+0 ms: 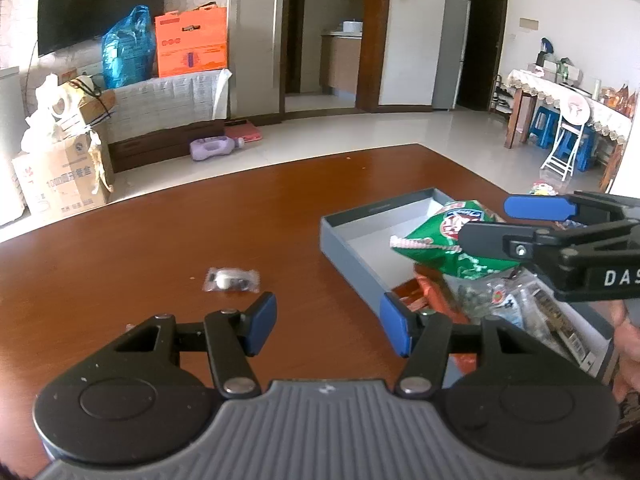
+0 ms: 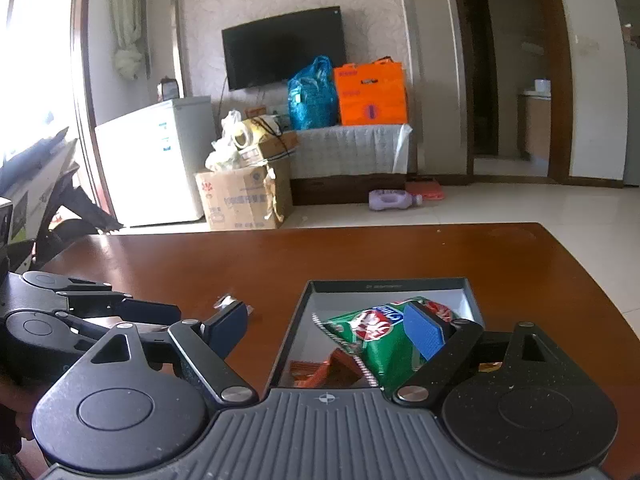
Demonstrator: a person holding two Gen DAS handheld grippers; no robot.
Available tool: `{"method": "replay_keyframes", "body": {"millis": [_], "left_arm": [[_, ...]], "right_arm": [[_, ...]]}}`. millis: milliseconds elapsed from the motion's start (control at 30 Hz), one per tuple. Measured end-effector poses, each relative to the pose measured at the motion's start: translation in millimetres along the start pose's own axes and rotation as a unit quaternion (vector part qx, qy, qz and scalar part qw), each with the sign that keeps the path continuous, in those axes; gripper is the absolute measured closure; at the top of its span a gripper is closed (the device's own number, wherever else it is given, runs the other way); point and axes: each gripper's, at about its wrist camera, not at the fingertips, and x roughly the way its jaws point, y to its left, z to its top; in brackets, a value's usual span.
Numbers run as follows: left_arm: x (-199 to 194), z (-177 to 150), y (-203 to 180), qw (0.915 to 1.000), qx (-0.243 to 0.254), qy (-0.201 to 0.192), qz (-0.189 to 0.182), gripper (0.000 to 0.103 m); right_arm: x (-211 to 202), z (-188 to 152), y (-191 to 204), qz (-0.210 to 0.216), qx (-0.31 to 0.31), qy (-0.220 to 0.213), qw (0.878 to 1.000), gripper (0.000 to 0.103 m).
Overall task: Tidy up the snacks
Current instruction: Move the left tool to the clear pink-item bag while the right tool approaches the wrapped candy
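Left wrist view: the left gripper (image 1: 328, 326) is hovering with blue ribbed pads spread apart, nothing between them. Ahead of its left finger, a small clear-wrapped snack (image 1: 231, 280) is lying on the glossy brown table (image 1: 200, 232). Beyond its right finger, a shallow grey rectangular box (image 1: 348, 236) is holding a crinkled green chip bag (image 1: 444, 244), with clear packets. The right gripper (image 2: 332, 332) is standing wide open, its right pad overlapping the bag.
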Motion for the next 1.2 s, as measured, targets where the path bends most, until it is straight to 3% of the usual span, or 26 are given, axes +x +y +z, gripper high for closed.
{"method": "replay_keyframes", "body": {"millis": [1200], "left_arm": [[-33.1, -35.8, 87.6, 0.9960, -0.016, 0.029, 0.083, 0.046]], "right_arm": [[42.4, -0.1, 86.9, 0.041, -0.053, 0.047, 0.997, 0.008]]}}
